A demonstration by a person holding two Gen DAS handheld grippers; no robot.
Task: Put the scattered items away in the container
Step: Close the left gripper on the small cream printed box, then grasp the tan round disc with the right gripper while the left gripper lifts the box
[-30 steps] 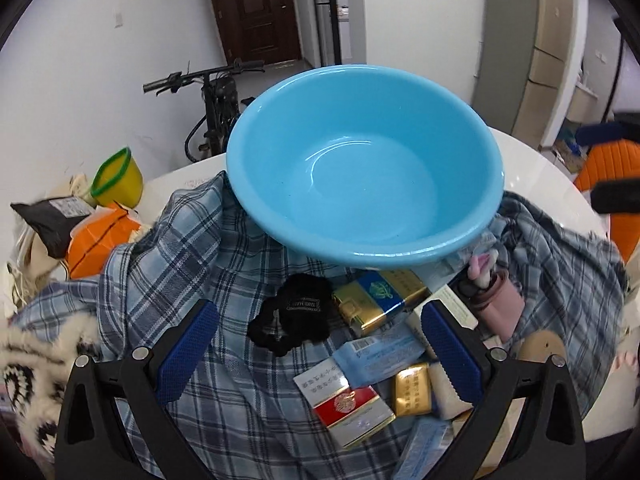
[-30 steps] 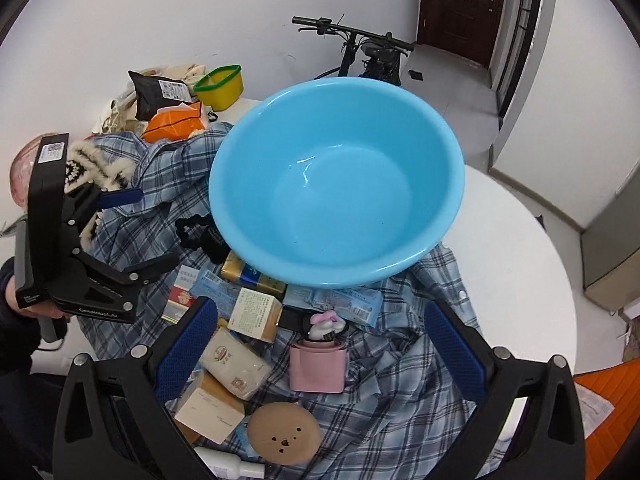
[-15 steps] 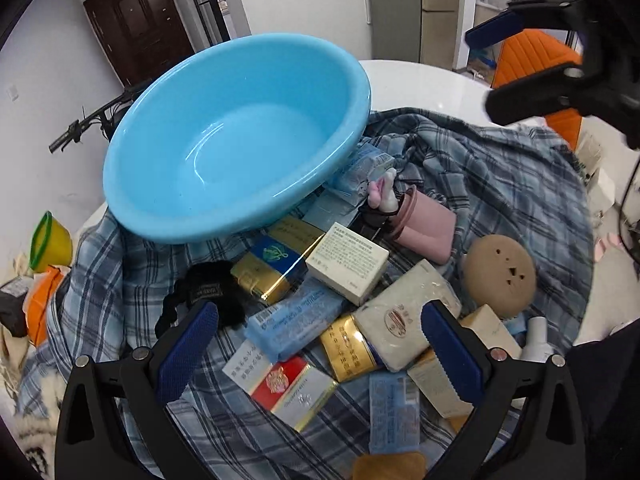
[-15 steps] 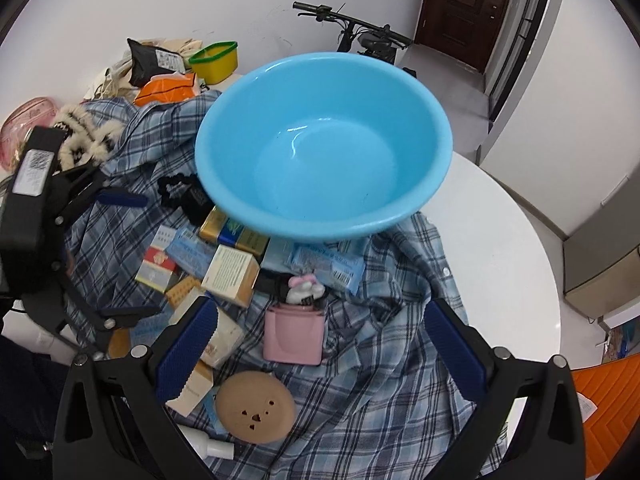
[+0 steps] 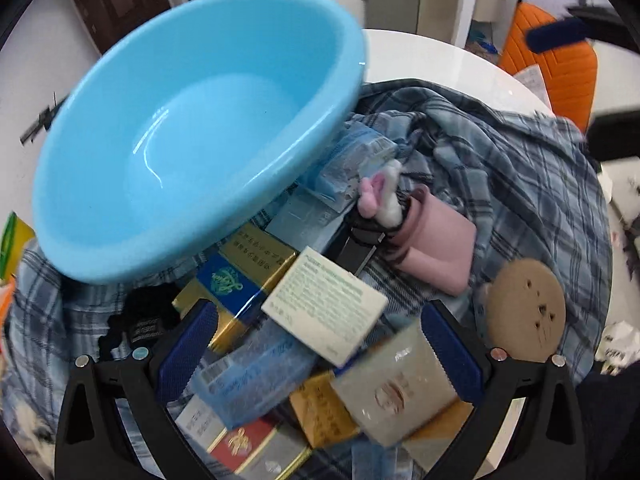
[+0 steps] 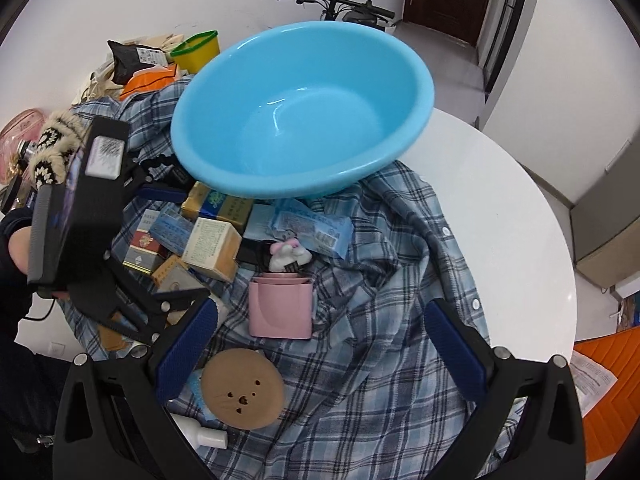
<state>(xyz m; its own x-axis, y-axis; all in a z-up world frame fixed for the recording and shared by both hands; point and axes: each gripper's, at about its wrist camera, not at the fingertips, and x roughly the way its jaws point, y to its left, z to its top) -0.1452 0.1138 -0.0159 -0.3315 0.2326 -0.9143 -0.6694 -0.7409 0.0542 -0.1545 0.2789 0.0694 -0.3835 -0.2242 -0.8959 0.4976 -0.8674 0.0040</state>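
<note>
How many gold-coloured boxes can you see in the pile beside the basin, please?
2. A blue-and-gold box lies partly under the rim of the blue basin; a smaller gold box sits nearer the camera, between other packets. Others may be hidden in the pile.

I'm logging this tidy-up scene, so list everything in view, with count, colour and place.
basin: 1, light blue, nothing in it, resting on the shirt at the back of the table.
plaid shirt: 1, blue-grey, spread over the table.
table: 1, white, round.
small boxes and packs: count unclear, gold, blue, cream, red, piled in front of the basin.
pink holder: 1, pink, lying on the shirt.
plush charm: 1, white and pink, at the holder's mouth.
round disc: 1, tan, nearest edge of the shirt.
yellow tub: 1, yellow with green rim, far left.
bicycle: 1, black, by the wall.
left hand-held gripper: 1, black with blue pads, open above the boxes.
right hand-held gripper: 1, same colours, open above the shirt.
</note>
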